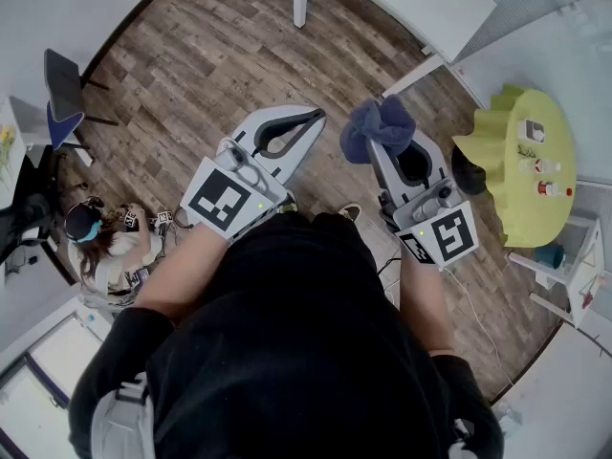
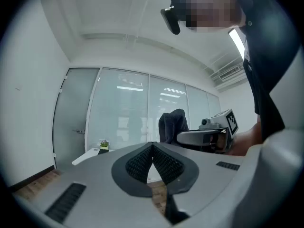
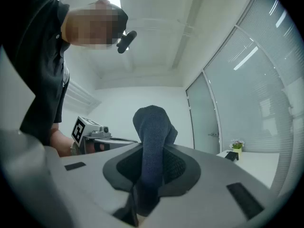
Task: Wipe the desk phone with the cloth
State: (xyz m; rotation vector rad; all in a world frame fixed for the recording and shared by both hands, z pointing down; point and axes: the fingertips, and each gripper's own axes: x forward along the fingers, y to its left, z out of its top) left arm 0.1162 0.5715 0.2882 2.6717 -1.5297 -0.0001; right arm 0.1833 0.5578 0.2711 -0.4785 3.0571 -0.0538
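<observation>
One floor (image 1: 220, 55): brown-grey wood planks, seen from above under both grippers.
Glass wall (image 2: 133, 108): frosted panels from floor to ceiling, with a door and handle at the left end. White walls and ceiling strip lights surround it.
White table (image 1: 421, 3): at the far edge of the head view, one leg on the planks.
Round table (image 1: 521, 175): draped in a yellow-green cover, with small items on top, to the person's right.
Seated person (image 1: 100, 247): on the floor at the left, near a dark chair (image 1: 59, 103).
Left gripper (image 1: 314, 118): held over the floor, jaws pressed together with nothing between them.
Right gripper (image 1: 390, 153): near the left one but apart from it, jaws clamped on the cloth.
Cloth (image 1: 375, 125): dark blue and bunched, standing up out of the right jaws. It is above the floor and touches neither table.
</observation>
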